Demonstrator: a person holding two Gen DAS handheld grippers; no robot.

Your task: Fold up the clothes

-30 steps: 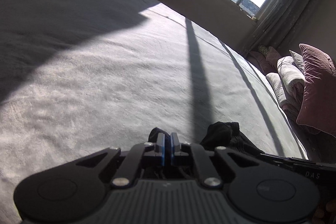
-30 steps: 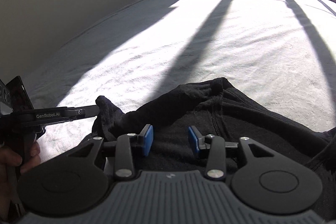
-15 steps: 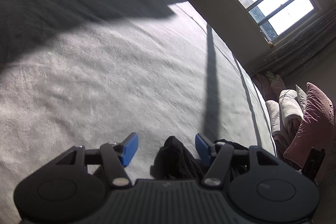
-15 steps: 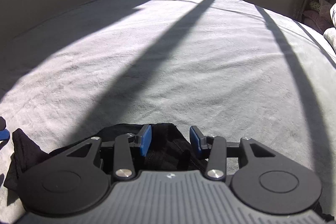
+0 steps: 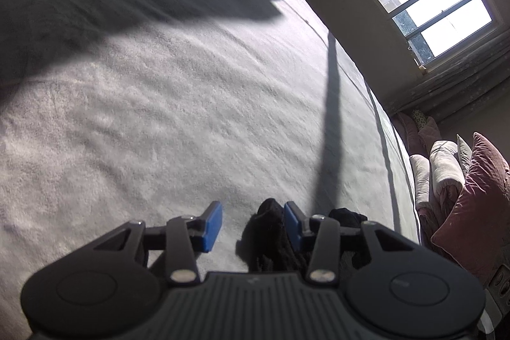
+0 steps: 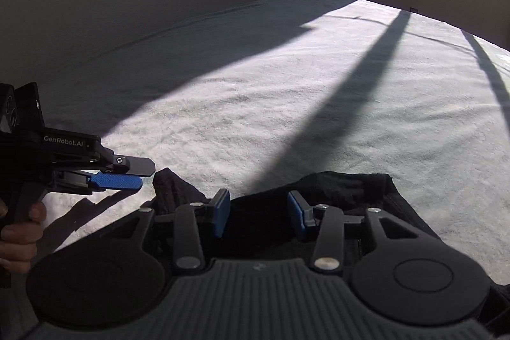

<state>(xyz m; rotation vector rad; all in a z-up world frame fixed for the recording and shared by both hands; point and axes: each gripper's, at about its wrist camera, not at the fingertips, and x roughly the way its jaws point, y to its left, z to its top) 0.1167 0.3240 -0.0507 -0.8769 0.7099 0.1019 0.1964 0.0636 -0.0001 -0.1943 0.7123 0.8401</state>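
Left gripper (image 5: 251,225) now off garment (image 6: 318,196)

1. The black garment (image 6: 318,212) lies crumpled on the pale bedspread (image 6: 287,104), at its near edge.
2. Its cloth is dark knit, with a stitched seam showing along the right side.
3. One corner (image 5: 271,228) pokes up in a small peak at the left end.
4. Sunlight falls around it.

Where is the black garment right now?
The black garment lies bunched on the bed at its near edge, under the right tongs, with one corner poking up between the open left tongs.
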